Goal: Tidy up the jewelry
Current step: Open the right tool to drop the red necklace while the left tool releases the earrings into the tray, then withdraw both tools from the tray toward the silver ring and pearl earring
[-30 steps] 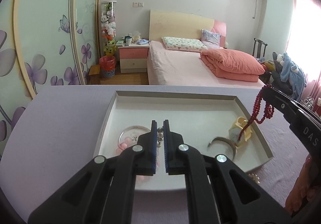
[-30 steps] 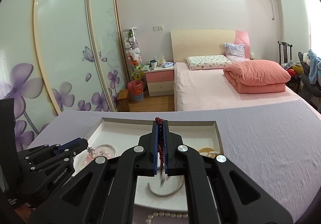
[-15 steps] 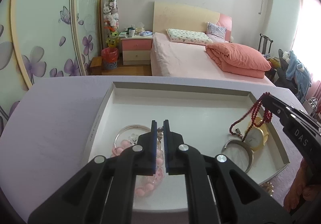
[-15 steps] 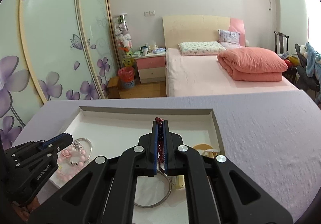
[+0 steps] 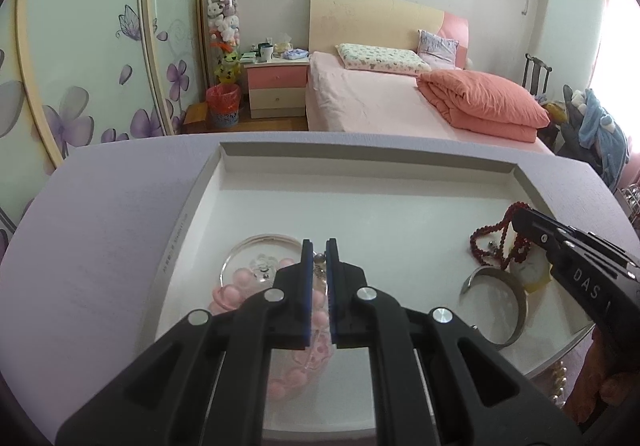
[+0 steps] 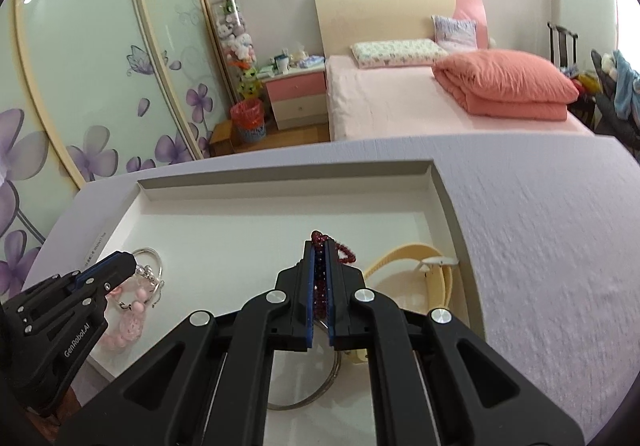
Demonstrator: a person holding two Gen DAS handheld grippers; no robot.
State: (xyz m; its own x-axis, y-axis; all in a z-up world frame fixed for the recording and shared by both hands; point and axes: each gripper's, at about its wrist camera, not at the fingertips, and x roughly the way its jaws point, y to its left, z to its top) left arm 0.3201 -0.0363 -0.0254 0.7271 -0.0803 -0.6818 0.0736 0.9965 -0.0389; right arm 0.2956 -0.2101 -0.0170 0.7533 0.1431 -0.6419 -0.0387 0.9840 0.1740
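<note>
A white tray [image 5: 360, 155] [image 6: 280, 175] lies on the lavender table. My left gripper [image 5: 319, 246] [image 6: 127, 261] hangs low over the tray's left part, shut on the silvery charm end of a pink bead bracelet [image 5: 230, 294] [image 6: 122, 326]; the beads rest on the tray floor inside a thin silver hoop [image 5: 260, 239]. My right gripper [image 6: 319, 244] [image 5: 520, 215] is shut on a dark red bead string [image 6: 344, 252] [image 5: 480, 244], whose loops droop onto a yellow watch [image 5: 534, 276] [image 6: 438, 278] and a silver bangle [image 5: 518, 306] [image 6: 320, 394].
A pearl string [image 5: 558, 380] lies on the table just outside the tray's near right edge. A hand [image 5: 600, 378] holds the right gripper. The tray's far half is bare white. Behind the table stand a bed [image 5: 380, 106], a nightstand and sliding wardrobe doors.
Both grippers have sunk towards the tray. The red bead string, hanging free above the watch a second ago, now droops onto it. The pink bracelet has come down onto the tray floor.
</note>
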